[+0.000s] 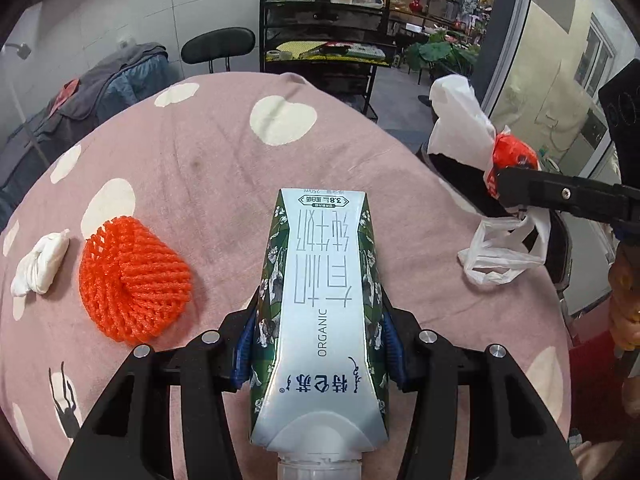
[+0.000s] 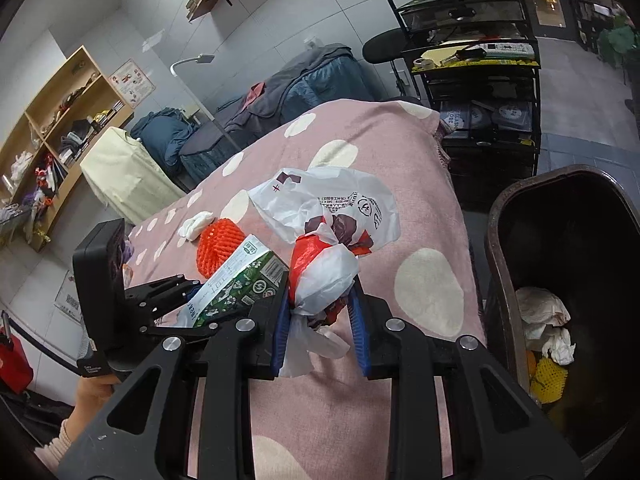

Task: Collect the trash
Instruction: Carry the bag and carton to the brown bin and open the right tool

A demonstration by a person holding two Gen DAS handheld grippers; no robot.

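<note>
**Two pieces of trash in the jaws, the bin waits on the right**

The left gripper (image 1: 320,344) has its jaws around the milk carton (image 1: 320,300). The blue pads (image 1: 245,344) press on both long sides of the carton, about at its middle, and the cap end points back toward the camera. To carry it well, I think the grip should stay at this middle part, because the carton is smooth and probably empty, so too much squeeze would only crush it and let it slip. Left of these jaws, the orange foam net (image 1: 134,280) and, further left, the white tissue wad (image 1: 40,264) lie on the pink tablecloth (image 1: 208,148), not yet collected.

The right gripper (image 2: 320,312) is clamped on the knotted plastic bag (image 2: 324,272), with the jaws nearly together on the bunched part near the knot. The loose white part of the bag stands ahead of the jaws. Right of the jaws is the dark trash bin (image 2: 500,280), beside the table edge, with crumpled paper and a yellow net already inside. In my judgement the bag should come fully over the bin mouth before the jaws part, since the light film can catch on the rim.

Both grippers point downward at a slant over the table. A hand (image 2: 92,392) holds the left tool from below, in the right wrist view.
</note>
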